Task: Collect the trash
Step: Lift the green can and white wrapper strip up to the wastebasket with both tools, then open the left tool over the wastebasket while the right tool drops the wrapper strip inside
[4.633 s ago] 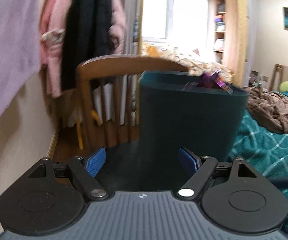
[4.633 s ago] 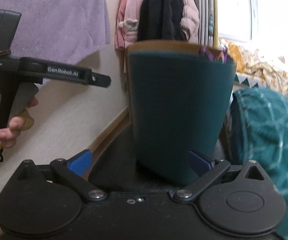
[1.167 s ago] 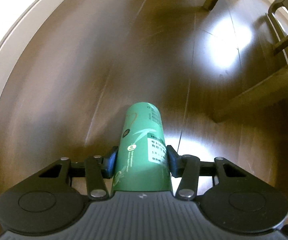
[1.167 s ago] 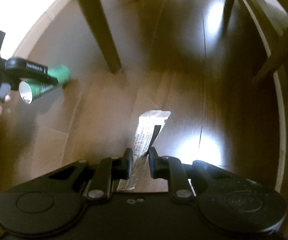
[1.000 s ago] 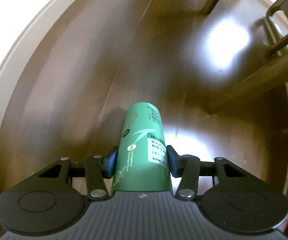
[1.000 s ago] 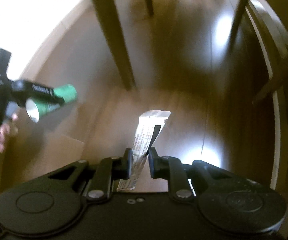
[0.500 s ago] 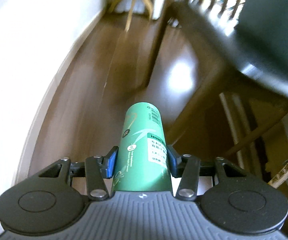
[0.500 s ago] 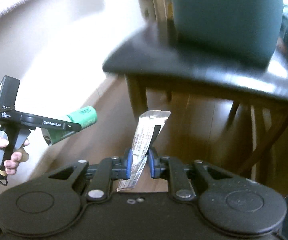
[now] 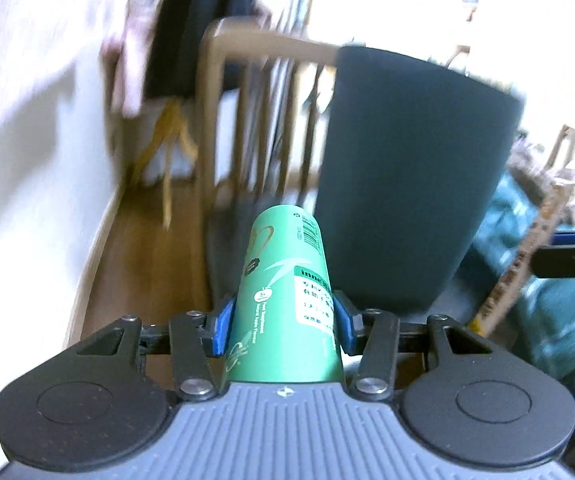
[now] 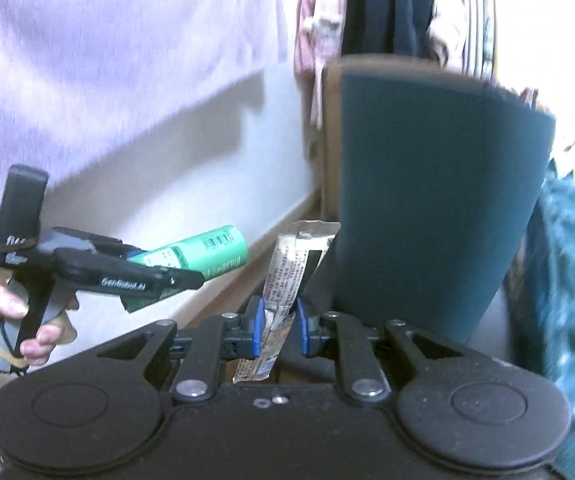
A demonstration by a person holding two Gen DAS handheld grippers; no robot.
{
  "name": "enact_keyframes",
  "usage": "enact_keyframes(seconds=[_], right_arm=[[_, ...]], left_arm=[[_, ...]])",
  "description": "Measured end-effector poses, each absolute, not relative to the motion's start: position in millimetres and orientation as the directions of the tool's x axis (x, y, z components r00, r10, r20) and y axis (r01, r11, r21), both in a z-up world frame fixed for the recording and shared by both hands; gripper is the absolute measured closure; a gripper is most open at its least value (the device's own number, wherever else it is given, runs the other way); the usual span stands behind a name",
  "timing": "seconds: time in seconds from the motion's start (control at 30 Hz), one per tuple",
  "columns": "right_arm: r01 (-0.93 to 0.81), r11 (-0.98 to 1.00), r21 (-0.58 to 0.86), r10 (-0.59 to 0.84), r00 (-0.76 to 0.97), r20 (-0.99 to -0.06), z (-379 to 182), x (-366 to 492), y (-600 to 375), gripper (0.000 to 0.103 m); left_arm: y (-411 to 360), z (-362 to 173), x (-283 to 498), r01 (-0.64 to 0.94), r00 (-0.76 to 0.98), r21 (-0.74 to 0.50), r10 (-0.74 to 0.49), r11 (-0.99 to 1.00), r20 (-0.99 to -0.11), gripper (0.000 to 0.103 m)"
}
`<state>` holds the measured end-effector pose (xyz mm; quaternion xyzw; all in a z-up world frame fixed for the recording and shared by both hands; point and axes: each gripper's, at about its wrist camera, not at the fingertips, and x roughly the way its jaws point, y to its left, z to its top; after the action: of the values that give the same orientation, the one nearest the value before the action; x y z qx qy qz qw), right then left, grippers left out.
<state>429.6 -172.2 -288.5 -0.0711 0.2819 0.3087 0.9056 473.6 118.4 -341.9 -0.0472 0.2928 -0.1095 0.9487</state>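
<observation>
Wooden chair [image 9: 223, 80] carries the bin [image 9: 407, 184] at frame centre, so left gripper [image 9: 283, 320], clamped on the can [image 9: 283, 300], and right gripper [image 10: 279, 328], pinching the wrapper [image 10: 287, 276], should clear its rim before releasing.

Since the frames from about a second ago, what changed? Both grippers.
Both grippers came up from the floor to face the dark teal bin on the chair. The left gripper still clamps the green can; the right gripper still pinches the silver wrapper. Neither piece has been let go. Against the 4.6 s frames, both grippers were open then and are loaded now.
</observation>
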Motion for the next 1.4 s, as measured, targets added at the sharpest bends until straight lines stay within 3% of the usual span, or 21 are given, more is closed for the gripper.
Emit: enact_keyframes(seconds=[0.37,0.5,0.63,0.77,1.07,1.4], right_arm=[[-0.521,0.85,-0.084,0.471,0.82,-0.325,-162.9,457.5,-202.4,0.087],[-0.465,0.878,-0.113,0.428,0.869,-0.25,-133.2,471.1,-214.7,0.087],[-0.415,0.9,-0.132,0.378,0.895,-0.238,-125.6,497.7,-221.8,0.087],[-0.379,0.914,-0.146,0.331,0.903,-0.273,-135.2,523.3,-223.5,0.087],[-0.422,0.89,-0.171,0.314,0.841,-0.442,-174.1,562.6,-216.2,0.087],[-0.447,0.885,-0.128,0.307,0.769,-0.561,-192.8,599.0,-213.6,0.087]], left_arm=[[75.7,-192.8,516.4,0.274,0.907,-0.144,-0.305,0.951,-0.29,0.054],[45.9,-165.4,547.3,0.307,0.904,-0.126,-0.33,0.943,-0.272,0.054],[14.0,-147.6,577.8,0.31,0.9,-0.09,-0.323,0.946,-0.294,0.054],[-11.9,-149.1,605.3,0.306,0.893,-0.081,-0.315,0.949,-0.322,0.054],[-47.9,-183.4,676.3,0.29,0.813,-0.014,-0.255,0.957,-0.524,0.054],[-70.6,-204.9,709.7,0.285,0.762,0.092,-0.167,0.954,-0.625,0.054]])
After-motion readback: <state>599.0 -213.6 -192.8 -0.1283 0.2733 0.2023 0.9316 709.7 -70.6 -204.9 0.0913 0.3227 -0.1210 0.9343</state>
